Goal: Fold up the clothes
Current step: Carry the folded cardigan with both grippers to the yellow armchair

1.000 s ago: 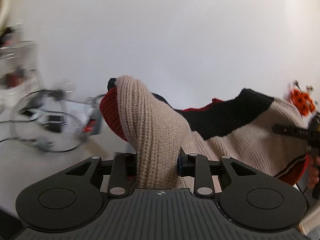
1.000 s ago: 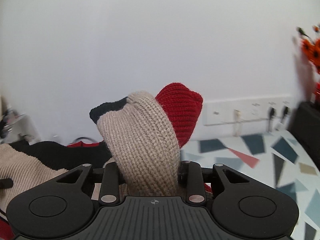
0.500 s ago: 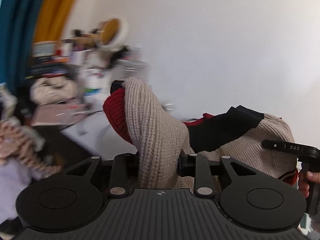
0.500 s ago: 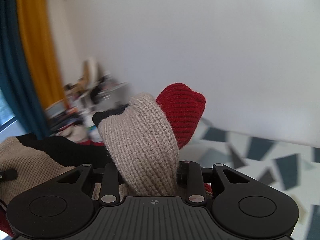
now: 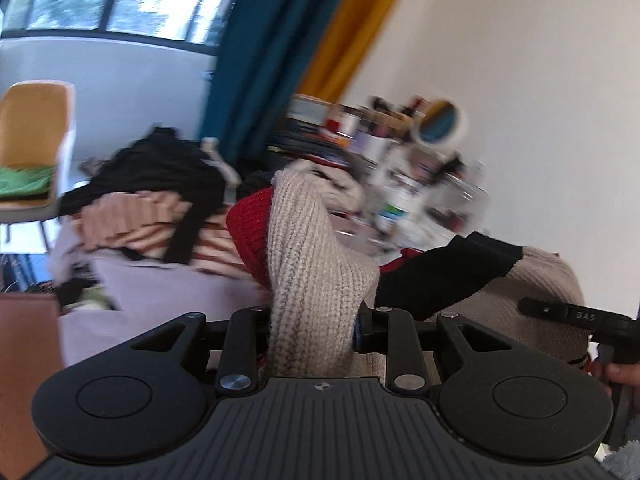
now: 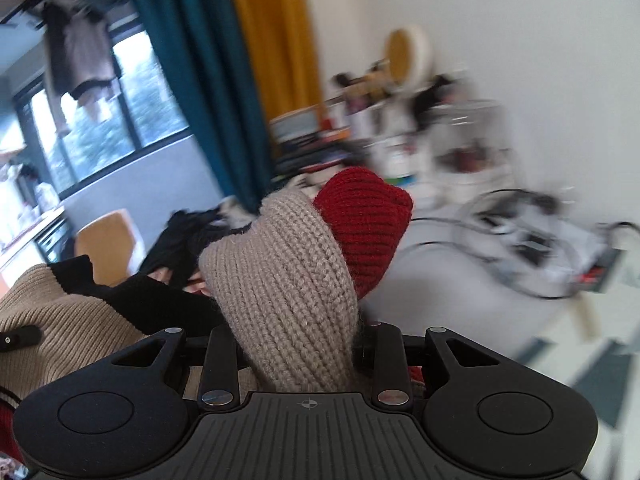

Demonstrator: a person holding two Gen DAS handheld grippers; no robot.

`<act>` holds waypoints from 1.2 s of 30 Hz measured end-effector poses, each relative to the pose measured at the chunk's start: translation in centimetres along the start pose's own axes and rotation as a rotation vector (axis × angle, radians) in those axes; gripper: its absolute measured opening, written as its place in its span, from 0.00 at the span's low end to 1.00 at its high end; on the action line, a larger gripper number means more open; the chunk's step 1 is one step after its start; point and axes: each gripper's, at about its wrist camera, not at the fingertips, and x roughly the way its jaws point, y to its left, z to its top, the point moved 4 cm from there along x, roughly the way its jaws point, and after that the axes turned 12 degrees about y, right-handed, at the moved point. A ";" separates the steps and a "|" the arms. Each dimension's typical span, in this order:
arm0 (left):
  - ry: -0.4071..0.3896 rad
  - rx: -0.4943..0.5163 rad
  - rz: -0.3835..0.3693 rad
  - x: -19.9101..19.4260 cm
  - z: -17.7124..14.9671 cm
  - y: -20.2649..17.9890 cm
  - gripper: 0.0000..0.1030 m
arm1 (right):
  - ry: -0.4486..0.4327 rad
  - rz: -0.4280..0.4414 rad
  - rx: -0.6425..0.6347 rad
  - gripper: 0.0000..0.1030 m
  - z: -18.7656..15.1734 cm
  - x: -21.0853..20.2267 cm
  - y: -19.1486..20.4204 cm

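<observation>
Left wrist view shows the left gripper (image 5: 312,320) closing tighter on a bunched corner of the chunky beige, black and red knit sweater (image 5: 308,264). The right gripper (image 6: 296,344) pinches another corner (image 6: 280,280), so it hangs between them. This looks like the carrying step; next it needs laying flat on a clear surface.

My right gripper (image 6: 298,344) is clamped on a thick fold of the knitted sweater (image 6: 280,280); beige knit bulges up between the jaws and a red ribbed cuff (image 6: 366,232) pokes out on its right. The rest of the sweater, beige with a black band, stretches away to the left. Far off, blurred, I see a teal curtain (image 6: 192,80) beside a mustard curtain (image 6: 272,32), a window (image 6: 100,120) to their left, a yellow chair (image 6: 108,240), and a cluttered shelf (image 6: 384,120) against the white wall.
</observation>
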 end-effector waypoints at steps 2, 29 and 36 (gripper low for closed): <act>-0.012 -0.009 0.031 -1.8 1.0 4.6 0.25 | 0.012 0.025 -0.017 0.26 0.3 2.2 5.2; -0.032 -0.210 0.316 -7.5 11.6 46.8 0.22 | 0.175 0.246 -0.153 0.26 3.1 29.4 50.9; -0.013 -0.260 0.365 -3.0 18.6 58.3 0.21 | 0.242 0.310 -0.135 0.26 7.9 41.9 56.6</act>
